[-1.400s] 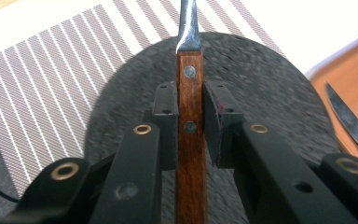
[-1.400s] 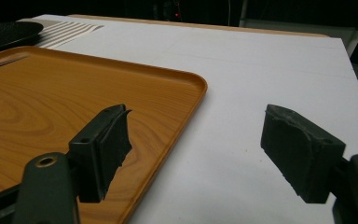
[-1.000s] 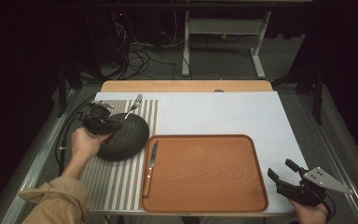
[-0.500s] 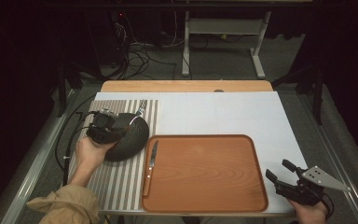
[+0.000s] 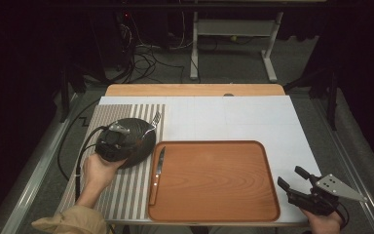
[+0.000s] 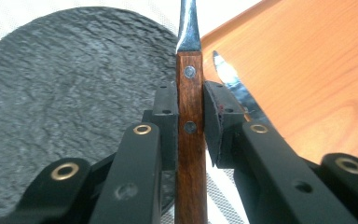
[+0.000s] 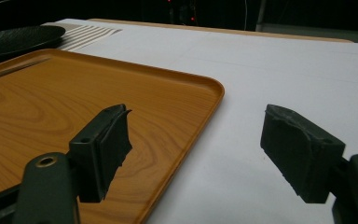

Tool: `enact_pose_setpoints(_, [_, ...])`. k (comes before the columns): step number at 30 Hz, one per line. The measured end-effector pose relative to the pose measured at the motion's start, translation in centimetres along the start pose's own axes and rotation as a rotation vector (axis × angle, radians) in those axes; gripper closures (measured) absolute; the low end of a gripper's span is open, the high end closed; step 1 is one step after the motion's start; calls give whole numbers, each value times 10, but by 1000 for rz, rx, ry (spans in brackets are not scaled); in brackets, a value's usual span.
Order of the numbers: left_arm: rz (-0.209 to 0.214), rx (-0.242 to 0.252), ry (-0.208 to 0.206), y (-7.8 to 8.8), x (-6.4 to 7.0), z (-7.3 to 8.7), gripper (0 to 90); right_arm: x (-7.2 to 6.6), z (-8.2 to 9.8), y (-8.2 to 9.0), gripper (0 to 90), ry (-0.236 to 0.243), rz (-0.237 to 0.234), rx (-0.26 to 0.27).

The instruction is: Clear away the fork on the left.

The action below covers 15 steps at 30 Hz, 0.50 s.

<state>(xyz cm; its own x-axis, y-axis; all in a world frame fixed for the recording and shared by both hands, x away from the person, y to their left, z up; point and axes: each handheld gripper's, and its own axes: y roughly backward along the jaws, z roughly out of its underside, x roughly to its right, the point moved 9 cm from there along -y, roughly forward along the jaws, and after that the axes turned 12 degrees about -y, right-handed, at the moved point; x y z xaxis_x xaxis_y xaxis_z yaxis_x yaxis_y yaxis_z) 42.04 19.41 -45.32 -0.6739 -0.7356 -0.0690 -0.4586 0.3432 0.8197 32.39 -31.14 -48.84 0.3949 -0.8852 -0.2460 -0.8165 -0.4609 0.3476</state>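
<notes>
A wooden-handled steel fork (image 6: 189,116) is clamped between the pads of the left gripper (image 6: 189,121), held above the dark round textured plate (image 6: 65,102) on the striped placemat (image 5: 126,195). A wooden-handled knife (image 5: 158,170) lies at the left edge of the orange-brown wooden tray (image 5: 214,183). The right gripper (image 7: 196,149) is held wide apart, empty, beside the tray's right rim over the white table (image 7: 270,65).
</notes>
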Motion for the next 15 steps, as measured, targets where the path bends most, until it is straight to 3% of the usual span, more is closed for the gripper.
enact_pose_setpoints(15, [39, 25, -33, 1, 37, 4, 727, -3, -2, 2, 241, 18, -4, 16])
